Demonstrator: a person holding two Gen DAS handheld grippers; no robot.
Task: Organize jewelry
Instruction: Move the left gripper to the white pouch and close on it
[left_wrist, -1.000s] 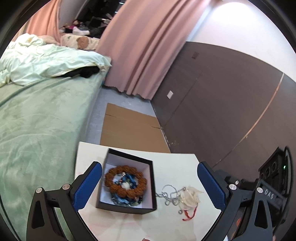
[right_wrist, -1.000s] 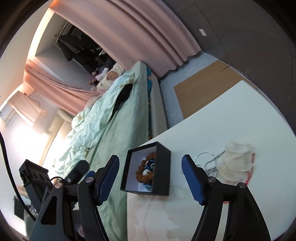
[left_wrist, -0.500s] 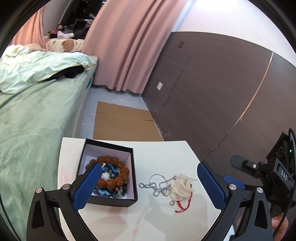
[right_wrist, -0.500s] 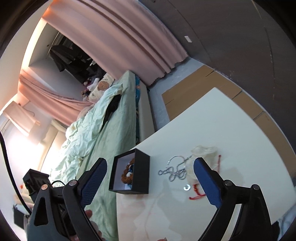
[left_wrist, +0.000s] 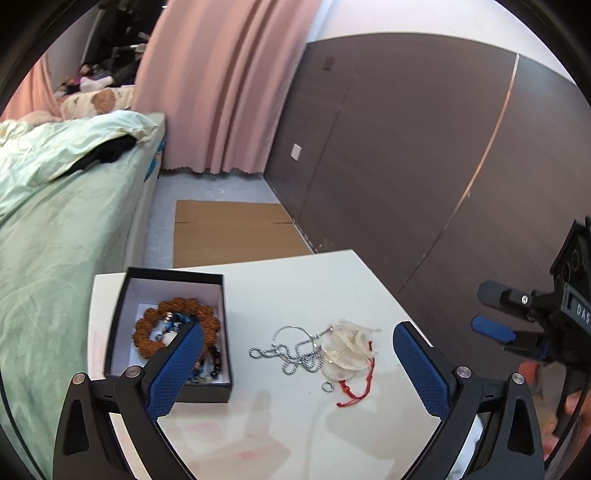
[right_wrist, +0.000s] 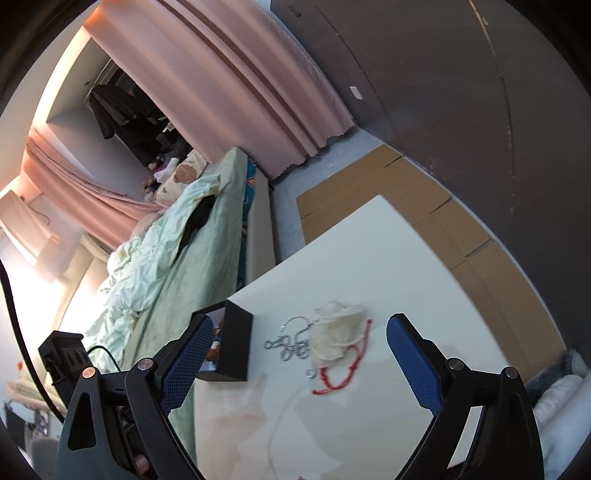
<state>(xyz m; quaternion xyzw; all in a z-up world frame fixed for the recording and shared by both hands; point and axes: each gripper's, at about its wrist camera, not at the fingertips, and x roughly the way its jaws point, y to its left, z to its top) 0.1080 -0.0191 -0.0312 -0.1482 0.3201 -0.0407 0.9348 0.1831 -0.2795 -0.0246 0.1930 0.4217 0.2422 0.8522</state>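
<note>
On the white tabletop stood an open black square jewelry box with a white lining, near the edge that faces the bed with the pale green cover. Inside the box lay a bracelet of large brown wooden beads, and under it some smaller blue and dark beads that I could not tell apart clearly. To the right of the box, apart from it, lay a silver ball chain with a ring, tangled in loops, and it touched a small cream translucent fabric pouch. A thin red cord came out from under the pouch, and a small silver ring lay just beside the cord. The left hand-held gripper hovered above the tabletop with its blue pads spread wide and nothing between them; its left pad stood in front of the box. The right hand-held gripper was also above the tabletop, its jaws had just been opening and stood wide, and no thing was between the pads. In the right wrist view the box showed its dark side wall, and the chain, the pouch and the cord lay between the two blue pads, further ahead. Flat brown cardboard lay on the floor beyond the tabletop, below a pink curtain.
</note>
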